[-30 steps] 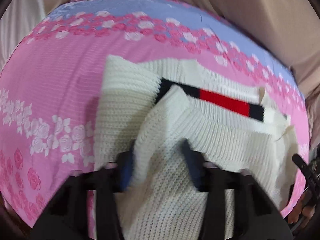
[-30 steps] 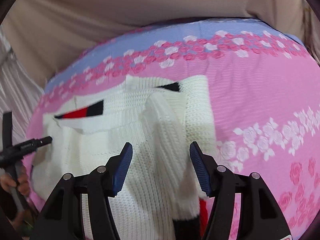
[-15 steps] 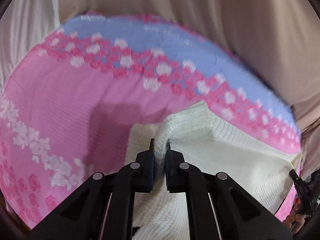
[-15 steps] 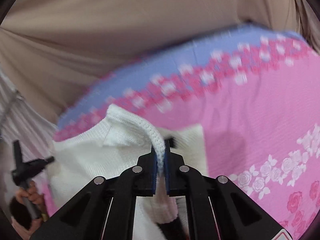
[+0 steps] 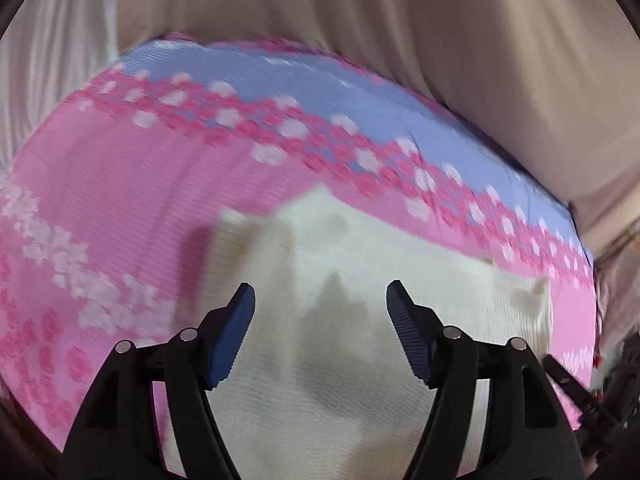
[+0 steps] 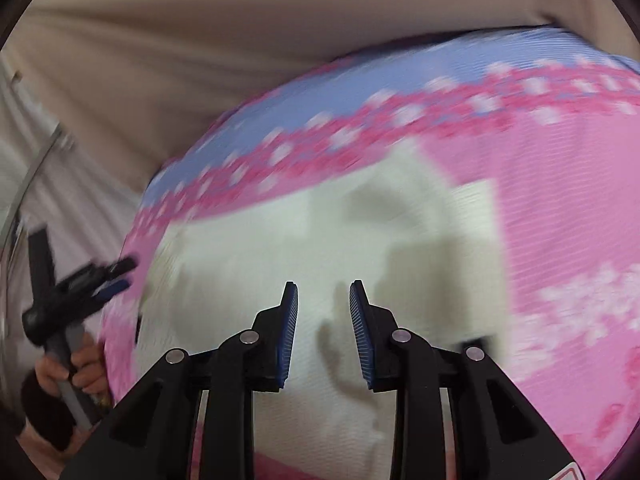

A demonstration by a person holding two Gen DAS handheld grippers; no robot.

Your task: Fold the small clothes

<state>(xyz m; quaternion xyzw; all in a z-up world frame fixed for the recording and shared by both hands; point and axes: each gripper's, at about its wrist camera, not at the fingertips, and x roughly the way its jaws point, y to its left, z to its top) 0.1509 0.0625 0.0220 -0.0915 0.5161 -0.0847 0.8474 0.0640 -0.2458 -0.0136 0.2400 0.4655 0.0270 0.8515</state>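
A white knitted sweater [image 5: 352, 288] lies folded flat on the pink flowered bedcover [image 5: 120, 184]; its red and dark stripe is hidden. My left gripper [image 5: 320, 300] is open wide and empty above the sweater's near left part. In the right wrist view the sweater [image 6: 280, 248] fills the middle, blurred by motion. My right gripper [image 6: 323, 296] is partly open and empty just above it. The left gripper also shows at the left edge of the right wrist view [image 6: 116, 276], held by a hand.
The bedcover [image 6: 560, 184] has a blue band and rose border at the far side. Beige curtain or sheet [image 5: 360, 32] hangs behind the bed. The bed's edges drop off at left and right.
Both grippers, shut on the sweater's edge half a second ago, have let go and opened. The lifted part now lies folded over, covering the stripe.
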